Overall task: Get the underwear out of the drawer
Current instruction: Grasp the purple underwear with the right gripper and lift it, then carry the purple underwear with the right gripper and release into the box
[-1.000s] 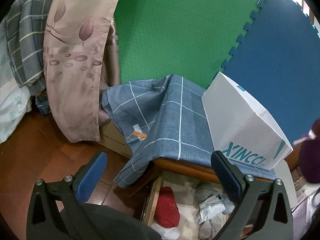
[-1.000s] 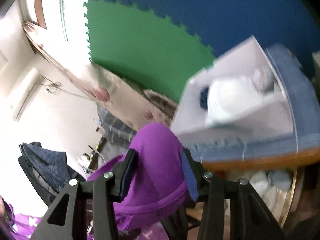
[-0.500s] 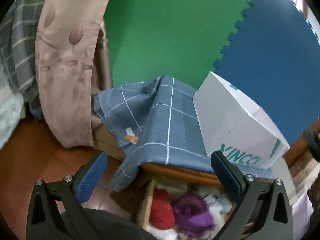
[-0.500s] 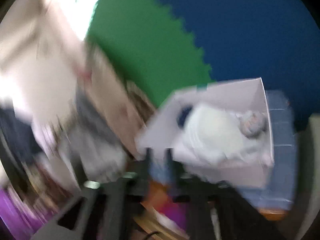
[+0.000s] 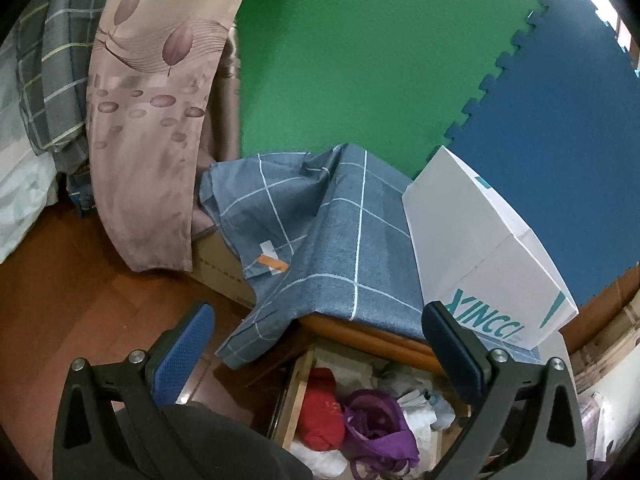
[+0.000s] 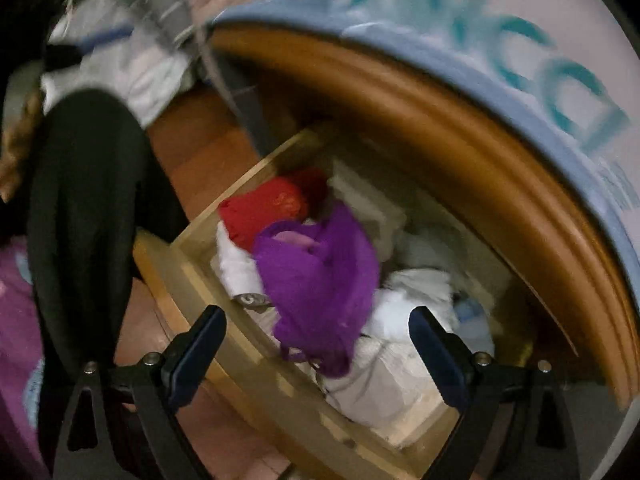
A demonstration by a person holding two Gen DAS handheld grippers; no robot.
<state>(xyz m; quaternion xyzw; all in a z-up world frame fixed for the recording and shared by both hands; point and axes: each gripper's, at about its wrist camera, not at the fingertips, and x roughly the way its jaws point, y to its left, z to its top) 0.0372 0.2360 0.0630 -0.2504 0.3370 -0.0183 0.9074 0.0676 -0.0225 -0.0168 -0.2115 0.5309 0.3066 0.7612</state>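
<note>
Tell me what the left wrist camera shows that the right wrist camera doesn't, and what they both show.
Only the left wrist view shows the green and blue foam mats, the leaf-print curtain and the left gripper, open and empty. Only the right wrist view shows the drawer's front wall and the right gripper, jaws opening above the clothes and gripping nothing. Both show the open drawer with the purple garment beside the red one, the checked blue cloth and the white box.
</note>
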